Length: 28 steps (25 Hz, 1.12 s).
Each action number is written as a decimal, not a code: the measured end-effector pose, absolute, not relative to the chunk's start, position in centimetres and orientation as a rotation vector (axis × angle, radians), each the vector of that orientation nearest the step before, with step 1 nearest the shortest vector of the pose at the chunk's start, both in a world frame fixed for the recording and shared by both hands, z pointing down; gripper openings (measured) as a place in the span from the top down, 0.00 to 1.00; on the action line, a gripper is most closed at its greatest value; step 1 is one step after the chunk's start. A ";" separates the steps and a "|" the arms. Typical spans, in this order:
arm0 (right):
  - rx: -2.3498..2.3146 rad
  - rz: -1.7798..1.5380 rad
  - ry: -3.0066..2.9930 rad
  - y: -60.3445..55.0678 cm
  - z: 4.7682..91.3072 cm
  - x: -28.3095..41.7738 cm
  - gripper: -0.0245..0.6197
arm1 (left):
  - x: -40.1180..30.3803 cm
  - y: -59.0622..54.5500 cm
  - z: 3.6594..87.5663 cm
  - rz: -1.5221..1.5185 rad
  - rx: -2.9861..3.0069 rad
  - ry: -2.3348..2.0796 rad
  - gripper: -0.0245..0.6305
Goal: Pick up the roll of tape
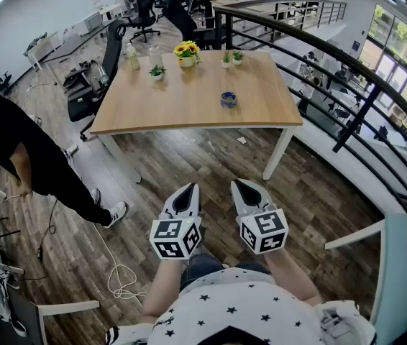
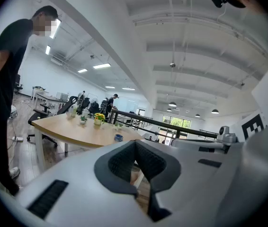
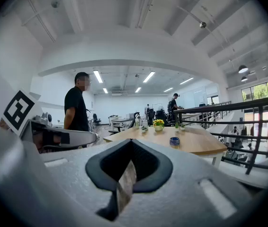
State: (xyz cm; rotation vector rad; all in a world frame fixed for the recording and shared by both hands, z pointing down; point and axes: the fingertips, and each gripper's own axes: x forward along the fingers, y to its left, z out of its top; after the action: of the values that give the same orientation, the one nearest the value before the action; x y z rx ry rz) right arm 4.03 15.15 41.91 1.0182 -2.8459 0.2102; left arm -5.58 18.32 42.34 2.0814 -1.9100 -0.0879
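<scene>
Holds left gripper point(image 1: 187, 190) and right gripper point(image 1: 244, 185) side by side at lower centre, jaws pressed together on nothing. Shows tape point(image 1: 229, 99) at upper centre, on table point(image 1: 182, 113), well apart from both. Shows person point(image 1: 13, 146) at left edge.

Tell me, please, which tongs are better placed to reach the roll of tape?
Right, slightly: the roll of tape lies nearly straight ahead of the right tongs, while the left tongs sit further aside. Both are shut, empty and well short of the table.
</scene>
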 end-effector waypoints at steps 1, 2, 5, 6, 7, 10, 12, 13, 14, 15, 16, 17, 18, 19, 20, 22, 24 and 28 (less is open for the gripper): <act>1.018 0.207 -2.842 15.0 42.0 4.1 0.95 | -5.4 18.1 42.4 -0.090 2.081 -1.906 0.96; 1.019 0.205 -2.839 14.8 42.0 4.2 0.95 | -5.3 18.0 42.4 -0.091 2.080 -1.903 0.96; 1.020 0.204 -2.834 14.6 42.2 4.4 0.95 | -5.1 17.7 42.5 -0.091 2.080 -1.901 0.96; 1.022 0.206 -2.834 14.5 42.2 4.4 0.95 | -5.1 17.7 42.5 -0.090 2.081 -1.899 0.96; 1.025 0.208 -2.834 14.5 42.2 4.5 0.95 | -5.0 17.6 42.5 -0.089 2.082 -1.897 0.96; 1.026 0.213 -2.832 14.3 42.2 4.5 0.95 | -4.9 17.4 42.5 -0.087 2.083 -1.894 0.96; 1.023 0.214 -2.831 14.2 42.3 4.6 0.95 | -4.7 17.3 42.6 -0.086 2.084 -1.891 0.96; 1.020 0.215 -2.832 14.2 42.4 4.6 0.95 | -4.6 17.3 42.6 -0.085 2.085 -1.890 0.96; 1.016 0.217 -2.834 14.2 42.4 4.5 0.95 | -4.6 17.3 42.6 -0.083 2.088 -1.889 0.96; 1.012 0.222 -2.839 14.1 42.4 4.5 0.95 | -4.5 17.2 42.6 -0.080 2.091 -1.889 0.96; 1.009 0.229 -2.845 14.1 42.4 4.4 0.95 | -4.5 17.1 42.6 -0.076 2.094 -1.889 0.96; 1.007 0.237 -2.851 14.1 42.3 4.4 0.95 | -4.4 17.1 42.6 -0.074 2.095 -1.888 0.96; 1.005 0.241 -2.855 14.1 42.3 4.4 0.95 | -4.4 17.0 42.6 -0.075 2.095 -1.888 0.96; 1.001 0.240 -2.857 14.1 42.4 4.4 0.95 | -4.4 17.0 42.6 -0.077 2.095 -1.888 0.96; 0.997 0.236 -2.858 14.1 42.4 4.4 0.95 | -4.4 16.9 42.6 -0.081 2.095 -1.888 0.96; 0.992 0.229 -2.857 14.1 42.3 4.4 0.95 | -4.3 16.8 42.4 -0.083 2.098 -1.890 0.96; 0.993 0.237 -2.852 14.0 42.3 4.5 0.95 | -4.3 16.8 42.3 -0.073 2.095 -1.903 0.96; 0.995 0.259 -2.836 13.4 42.4 4.7 0.95 | -4.2 16.6 42.3 -0.058 2.087 -1.911 0.96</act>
State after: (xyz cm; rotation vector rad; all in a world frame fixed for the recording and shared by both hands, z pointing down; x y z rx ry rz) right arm 4.67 13.35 42.39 0.9946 -2.8361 0.2589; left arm -4.25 16.56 42.26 2.0874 -1.9109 -0.0577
